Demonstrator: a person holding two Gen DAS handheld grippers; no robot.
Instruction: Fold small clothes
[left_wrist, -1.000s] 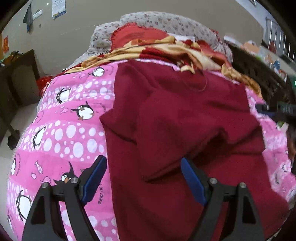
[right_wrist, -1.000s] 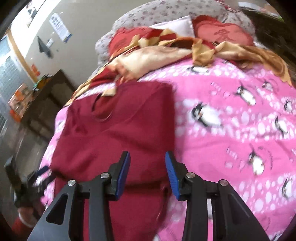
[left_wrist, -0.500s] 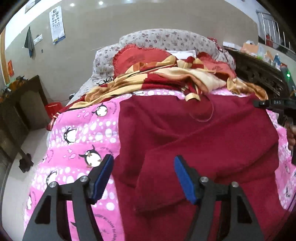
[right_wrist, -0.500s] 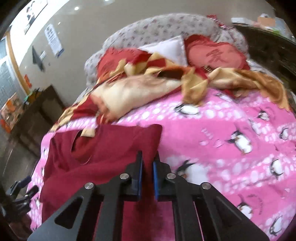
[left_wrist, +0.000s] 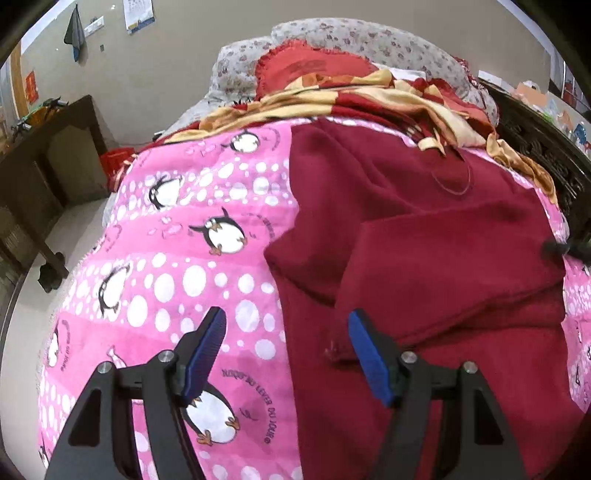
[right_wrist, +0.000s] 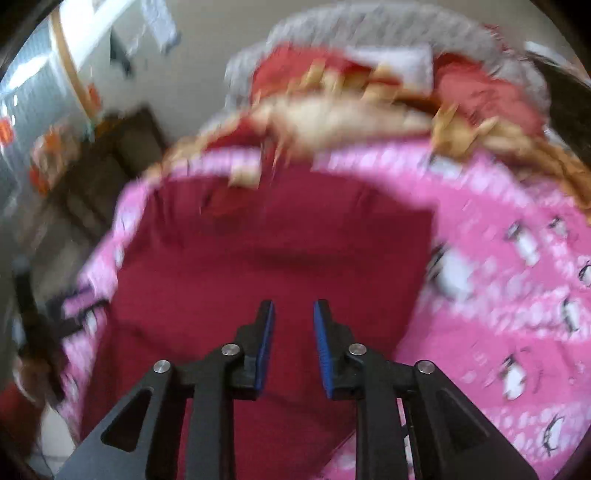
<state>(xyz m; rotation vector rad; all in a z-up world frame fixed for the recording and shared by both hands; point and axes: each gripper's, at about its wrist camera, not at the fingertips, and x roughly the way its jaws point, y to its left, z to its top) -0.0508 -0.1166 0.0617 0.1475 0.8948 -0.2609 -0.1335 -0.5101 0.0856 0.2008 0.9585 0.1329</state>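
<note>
While the dark red garment (left_wrist: 424, 258) lies lengthwise toward the pillows on the pink penguin blanket (left_wrist: 184, 266), the left hand-held gripper (left_wrist: 284, 354), spread wide and empty, straddles its near-left edge, nearer than the part-open right hand-held gripper (right_wrist: 293, 347).

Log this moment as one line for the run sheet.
stage: mid-fold | garment: dark red garment partly folded on pink penguin blanket | left gripper: open, empty | right gripper: slightly open, empty, view blurred

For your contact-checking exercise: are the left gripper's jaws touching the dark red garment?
Cannot tell. In the left wrist view the left gripper is open over the dark red garment, and no gap or contact shows plainly.
</note>
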